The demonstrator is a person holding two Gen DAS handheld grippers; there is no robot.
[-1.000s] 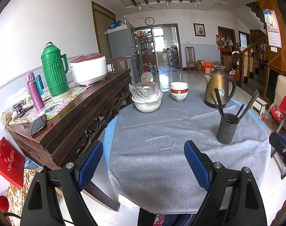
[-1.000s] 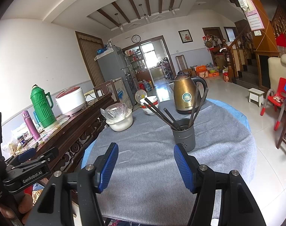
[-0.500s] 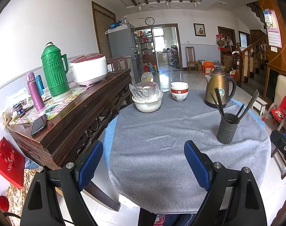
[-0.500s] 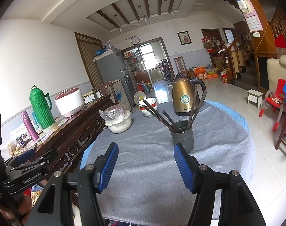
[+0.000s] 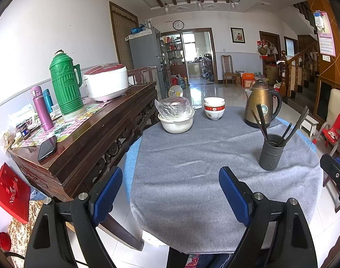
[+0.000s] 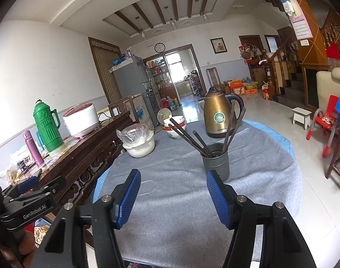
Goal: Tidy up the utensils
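Note:
A dark grey utensil holder (image 5: 271, 152) stands on the grey-clothed round table (image 5: 192, 178) at the right, with several dark chopsticks (image 5: 260, 120) leaning out of it. It also shows in the right wrist view (image 6: 215, 164), with its chopsticks (image 6: 187, 135), just beyond my right gripper. My left gripper (image 5: 170, 187) is open and empty over the table's near edge. My right gripper (image 6: 173, 189) is open and empty, near the holder. The left gripper also shows at the right wrist view's left edge (image 6: 31, 192).
A bronze kettle (image 5: 260, 103), stacked bowls (image 5: 214, 108) and a white pot with a plastic-covered bowl (image 5: 176, 117) stand at the table's far side. A wooden sideboard (image 5: 91, 138) on the left carries a green thermos (image 5: 66, 84), a rice cooker (image 5: 106, 81) and a phone (image 5: 47, 148).
My right gripper has moved forward, closer to the utensil holder. The left gripper has hardly moved. Both stay open.

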